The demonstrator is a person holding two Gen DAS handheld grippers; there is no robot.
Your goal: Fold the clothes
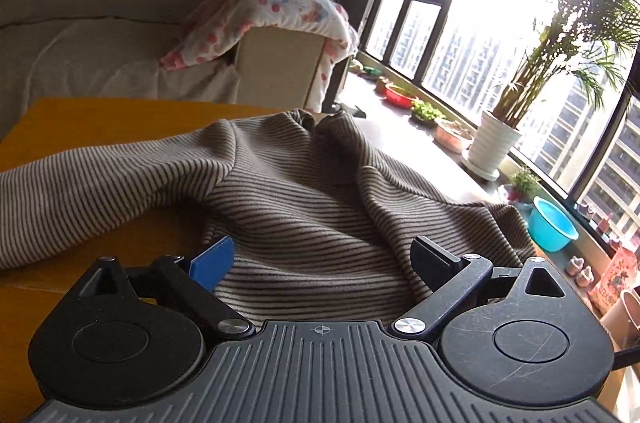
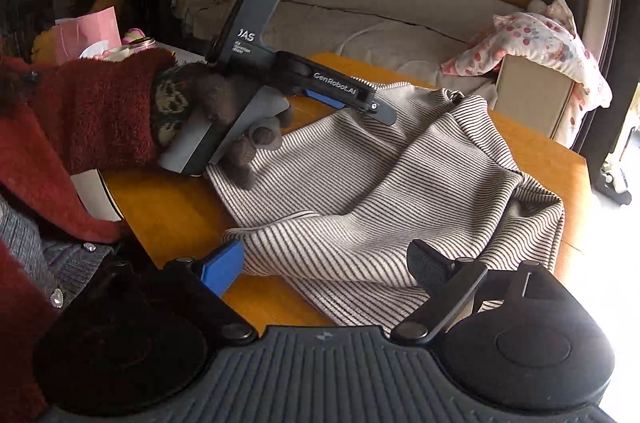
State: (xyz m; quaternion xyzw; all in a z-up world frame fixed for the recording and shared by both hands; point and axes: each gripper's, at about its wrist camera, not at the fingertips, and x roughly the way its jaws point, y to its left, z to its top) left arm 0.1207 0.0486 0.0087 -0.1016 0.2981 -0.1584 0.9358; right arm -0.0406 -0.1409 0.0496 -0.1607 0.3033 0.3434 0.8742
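A crumpled striped garment (image 2: 360,183) sprawls on the yellow counter (image 2: 168,207); both claws, left (image 1: 320,263) and right (image 2: 324,263), gape wide at its six o'clock edge, seemingly ready to pinch it.

Garment (image 2: 384,183) lies on table (image 2: 168,211), centre frame; left gripper (image 2: 360,103) over its upper-left edge. Sofa (image 2: 360,11) behind table, top of frame; right gripper (image 2: 324,267) btm centre

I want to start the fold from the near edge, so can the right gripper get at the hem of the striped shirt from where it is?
Probably yes. The right gripper is open, its fingers apart just above the striped shirt on the yellow table, nothing between. The left gripper is farther back.
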